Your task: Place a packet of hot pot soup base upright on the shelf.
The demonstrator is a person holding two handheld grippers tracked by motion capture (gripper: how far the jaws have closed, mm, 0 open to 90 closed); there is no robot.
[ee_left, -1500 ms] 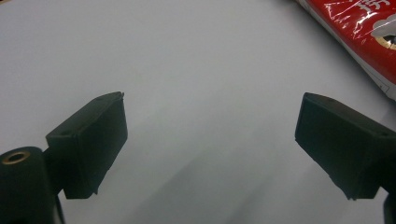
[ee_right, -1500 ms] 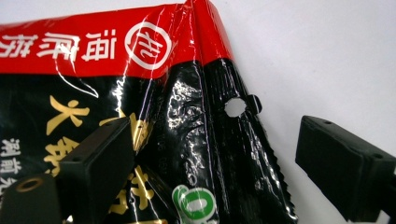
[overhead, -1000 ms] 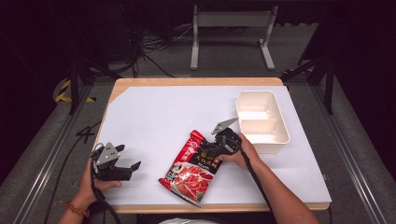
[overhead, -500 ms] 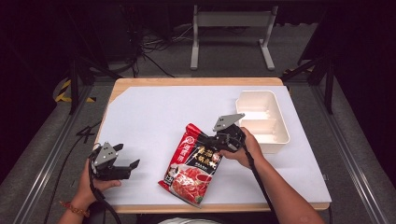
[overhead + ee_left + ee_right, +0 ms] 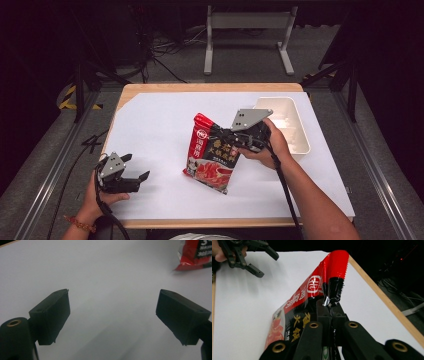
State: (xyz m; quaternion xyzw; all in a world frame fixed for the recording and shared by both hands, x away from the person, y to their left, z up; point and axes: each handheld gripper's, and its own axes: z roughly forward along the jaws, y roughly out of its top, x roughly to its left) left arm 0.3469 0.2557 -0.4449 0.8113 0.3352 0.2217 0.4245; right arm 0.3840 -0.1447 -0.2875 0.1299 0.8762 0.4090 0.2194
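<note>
A red and black food packet (image 5: 210, 155) hangs upright over the middle of the white table sheet (image 5: 155, 135), its lower end near or on the sheet. My right gripper (image 5: 227, 137) is shut on the packet's right edge near the top. In the right gripper view the jaws (image 5: 330, 308) pinch the packet (image 5: 312, 295) flat between them. My left gripper (image 5: 137, 166) rests at the table's front left, open and holding nothing. The left gripper view has its pads (image 5: 112, 312) wide apart over bare sheet, with a corner of the packet (image 5: 195, 255) at the upper right.
A white plastic tray (image 5: 297, 135) sits at the right of the table, just behind the right hand. The wooden table edge (image 5: 210, 87) runs along the far side. The left gripper (image 5: 268, 265) appears far off in the right gripper view.
The right gripper has risen with the packet, which went from lying flat on the sheet to hanging upright. The left gripper stayed where it was.
</note>
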